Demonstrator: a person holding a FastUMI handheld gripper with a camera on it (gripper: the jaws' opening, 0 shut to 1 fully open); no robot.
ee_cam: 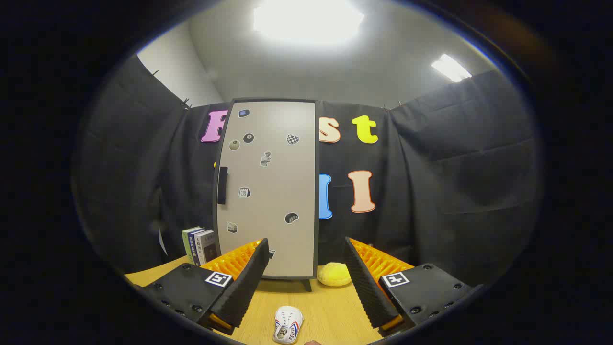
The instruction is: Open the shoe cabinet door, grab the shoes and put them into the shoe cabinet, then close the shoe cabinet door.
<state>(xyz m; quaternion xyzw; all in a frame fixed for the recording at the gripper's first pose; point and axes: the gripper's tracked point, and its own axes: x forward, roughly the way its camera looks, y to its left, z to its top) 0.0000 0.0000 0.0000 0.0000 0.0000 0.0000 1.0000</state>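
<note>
The tongs (pixel 306 268) stand wide open over the wooden surface (pixel 330 311), their 2 fingers spread apart and gripping nothing. Between the fingers, low and near the tongs' base, lies 1 small white shoe (pixel 288 324) with red and blue stripes on its side, resting on the surface with its toe pointing away toward the cabinet. It touches neither finger.

Beyond the fingertips stands the shoe cabinet (pixel 268 191), tall and narrow, upright on short dark legs at the back of the surface. Its pale grey door (pixel 278 167) is shut, so what it holds inside cannot be seen. The door carries several small stickers and a dark handle (pixel 222 185) on its left edge.

Just right of the cabinet's foot, ahead of the right finger, a round yellow plush thing (pixel 334 274) sits on the surface. Left of the cabinet, a few books (pixel 200 245) stand upright side by side, just beside its lower corner. Black cloth hangs behind everything, and 2 ceiling lights glow above.
</note>
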